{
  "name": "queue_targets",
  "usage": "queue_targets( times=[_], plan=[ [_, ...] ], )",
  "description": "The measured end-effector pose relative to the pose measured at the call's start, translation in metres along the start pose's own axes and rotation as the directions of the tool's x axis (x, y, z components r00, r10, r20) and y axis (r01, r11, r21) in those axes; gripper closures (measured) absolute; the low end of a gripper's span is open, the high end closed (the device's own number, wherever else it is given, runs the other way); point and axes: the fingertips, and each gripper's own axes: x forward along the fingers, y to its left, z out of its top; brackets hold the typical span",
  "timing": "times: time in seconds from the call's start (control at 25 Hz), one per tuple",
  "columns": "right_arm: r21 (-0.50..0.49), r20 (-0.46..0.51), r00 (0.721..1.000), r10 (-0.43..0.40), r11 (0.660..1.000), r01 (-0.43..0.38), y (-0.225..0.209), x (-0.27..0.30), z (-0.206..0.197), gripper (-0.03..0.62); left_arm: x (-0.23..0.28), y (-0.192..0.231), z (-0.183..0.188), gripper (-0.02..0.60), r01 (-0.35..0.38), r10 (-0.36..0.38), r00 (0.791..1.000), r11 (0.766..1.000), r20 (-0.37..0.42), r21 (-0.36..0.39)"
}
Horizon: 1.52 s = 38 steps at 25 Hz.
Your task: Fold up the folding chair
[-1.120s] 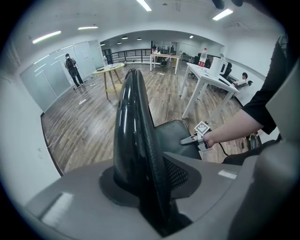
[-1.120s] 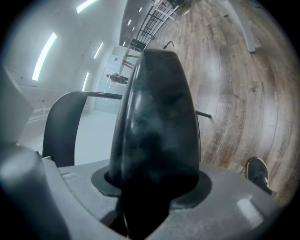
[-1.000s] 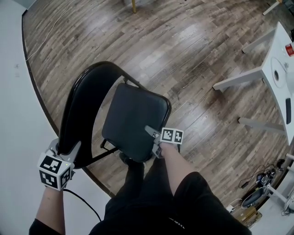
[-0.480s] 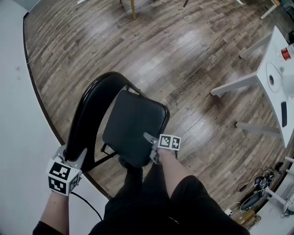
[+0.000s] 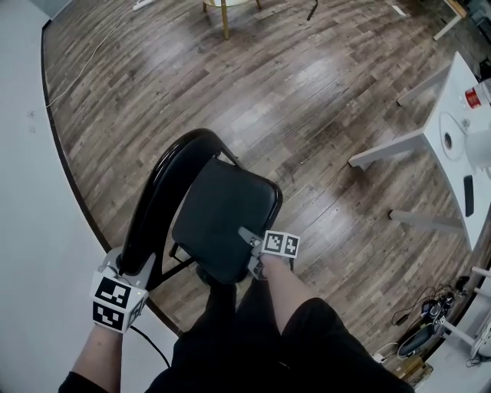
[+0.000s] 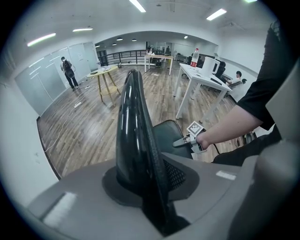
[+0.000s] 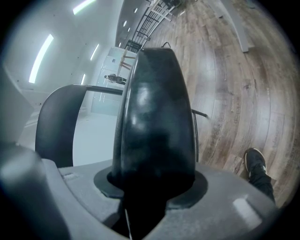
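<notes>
The folding chair [image 5: 201, 253] stands open on the wooden floor [image 5: 307, 92], just beside the white wall [image 5: 31, 192] and right in front of the person. The left claw [image 5: 132, 265] points steeply down over the top edge of the backrest [image 6: 133, 131]. Its jaws have just been closing, the black panel runs between them, and they pinch it. The right claw [image 5: 249, 252] comes at the near edge of the seat [image 7: 157, 117] at a shallower slant. Its jaws have also just been closing, and the padded edge fills the gap between them, so it is gripped.

The split looks deliberate. One hand steadies the back while the other takes the seat's free edge, which is probably the part that must swing up towards the backrest for the chair to collapse. The seat lies roughly level, so folding has not visibly begun.

The person's own legs [image 5: 253, 330] stand close behind the seat's near edge — they could crowd the right arm as the seat lifts. The wall on the left gives the backrest little room to tip that way. A white surface [image 5: 453, 115] on splayed legs stands well apart to the right, cables [image 5: 430, 315] lie near its foot, and a wooden leg [image 5: 224, 19] shows at the far edge — none of these is near the chair.
</notes>
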Motion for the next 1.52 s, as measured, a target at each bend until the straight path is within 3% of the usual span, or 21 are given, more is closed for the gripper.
queue_targets(
  times=[0.56,1.52],
  plan=[
    [0.024,0.025,0.999,-0.033,0.999,0.033,0.011,-0.007,-0.012,0.407,-0.005,-0.013,-0.001,0.505,-0.02,0.02,1.0,0.998,0.001,0.054],
    [0.058,0.057,0.994,-0.096,0.994,0.093,0.033,-0.013,-0.023,0.424,-0.01,-0.049,-0.001,0.511,0.0,0.001,1.0,0.997,-0.016,0.071]
  ],
)
